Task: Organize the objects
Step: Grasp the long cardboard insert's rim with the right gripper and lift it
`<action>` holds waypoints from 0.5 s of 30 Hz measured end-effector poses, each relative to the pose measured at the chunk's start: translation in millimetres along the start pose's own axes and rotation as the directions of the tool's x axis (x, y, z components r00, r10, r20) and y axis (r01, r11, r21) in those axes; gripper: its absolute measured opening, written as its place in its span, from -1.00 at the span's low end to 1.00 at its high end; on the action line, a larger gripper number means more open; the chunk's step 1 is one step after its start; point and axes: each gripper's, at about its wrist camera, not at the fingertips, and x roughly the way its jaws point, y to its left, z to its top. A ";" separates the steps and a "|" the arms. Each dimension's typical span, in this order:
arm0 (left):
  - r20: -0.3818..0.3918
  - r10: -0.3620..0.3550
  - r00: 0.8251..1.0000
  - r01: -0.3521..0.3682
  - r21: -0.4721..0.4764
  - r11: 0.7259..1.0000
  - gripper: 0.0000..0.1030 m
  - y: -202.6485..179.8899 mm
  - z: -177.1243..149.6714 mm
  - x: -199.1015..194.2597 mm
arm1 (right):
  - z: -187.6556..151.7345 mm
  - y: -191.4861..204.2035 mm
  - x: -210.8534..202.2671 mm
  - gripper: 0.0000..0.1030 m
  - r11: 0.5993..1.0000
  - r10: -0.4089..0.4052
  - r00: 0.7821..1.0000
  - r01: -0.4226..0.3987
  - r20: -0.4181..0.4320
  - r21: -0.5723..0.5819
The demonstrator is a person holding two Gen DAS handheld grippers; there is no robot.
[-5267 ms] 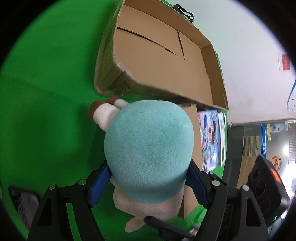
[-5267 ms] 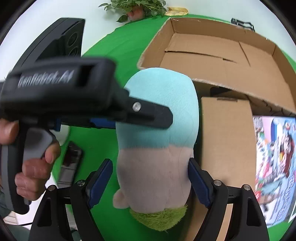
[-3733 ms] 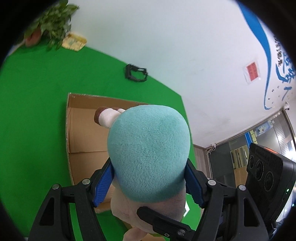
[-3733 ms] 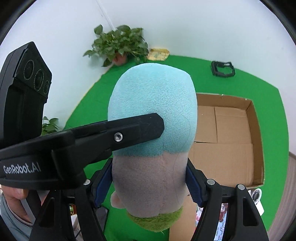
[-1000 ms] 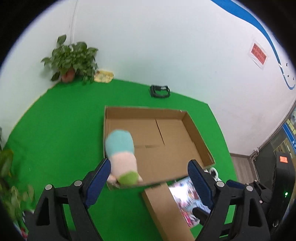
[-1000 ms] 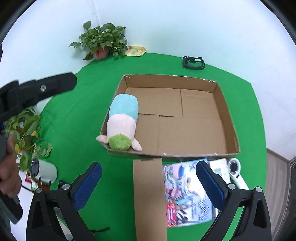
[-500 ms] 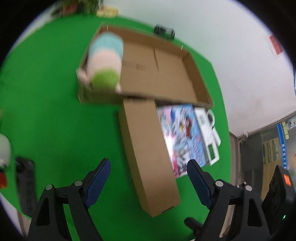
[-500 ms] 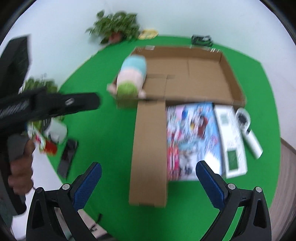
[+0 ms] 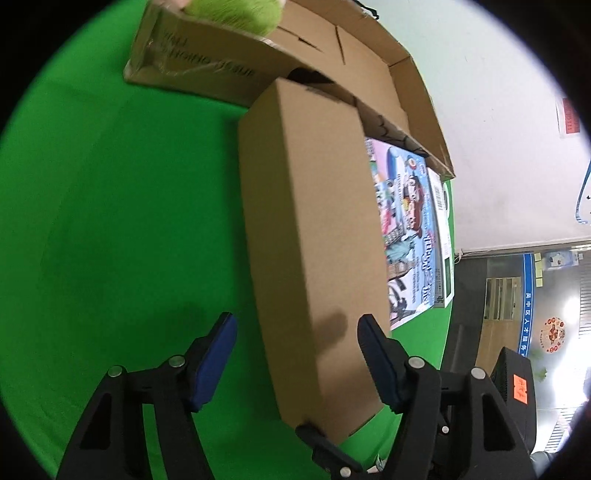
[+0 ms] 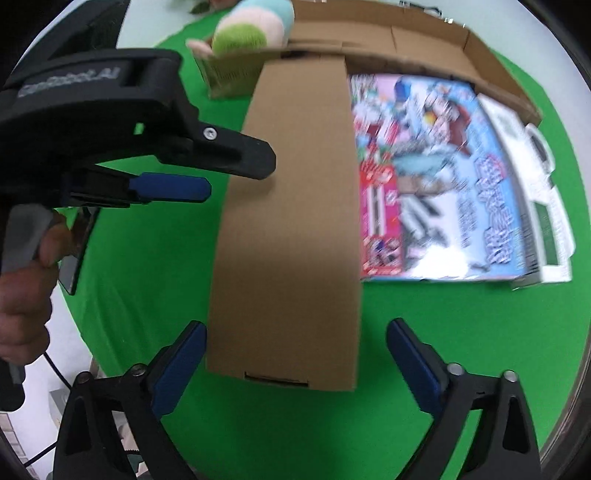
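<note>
A long closed brown cardboard box [image 9: 314,236] lies on the green mat, also seen in the right wrist view [image 10: 291,236]. My left gripper [image 9: 295,354] is open, its jaws on either side of the box's near end, apart from it. My right gripper [image 10: 295,354] is open just above the box's near end. The plush toy [image 10: 247,29] lies in the near left corner of the open cardboard tray [image 10: 406,48]; its green end [image 9: 229,11] shows at the tray's rim [image 9: 207,70]. The left gripper body [image 10: 129,122] crosses the right wrist view.
A colourful book [image 10: 439,177] lies right of the long box, also in the left wrist view [image 9: 406,229]. A white device [image 10: 535,192] lies beyond it. A dark phone-like object [image 10: 74,254] lies near the mat's left edge. Green mat [image 9: 129,221] stretches to the left.
Both grippers let go of the plush toy, which now lies in the tray. Both have dropped low and close to the long brown box.
</note>
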 end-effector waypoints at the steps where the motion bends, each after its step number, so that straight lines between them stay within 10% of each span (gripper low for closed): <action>1: -0.006 -0.001 1.000 0.001 0.000 1.000 0.29 2.4 -1.4 -0.3 | -0.9 2.9 4.1 0.62 1.000 -0.004 1.000 0.004 -0.009 -0.004; 5: -0.017 -0.035 0.999 0.034 -0.015 0.999 0.30 11.6 -7.4 -7.4 | -5.5 5.9 1.1 0.58 1.000 0.017 1.000 -0.018 0.009 0.018; 9: -0.013 -0.089 0.996 0.089 -0.057 0.994 0.30 21.1 -14.1 -29.4 | -12.1 -2.5 -8.6 0.57 0.965 0.225 0.974 -0.228 0.039 0.129; 15: -0.038 -0.170 0.985 0.165 -0.114 0.980 0.27 32.4 -26.6 -39.1 | -24.5 -8.9 2.1 0.57 0.790 0.572 0.819 -0.566 0.046 0.236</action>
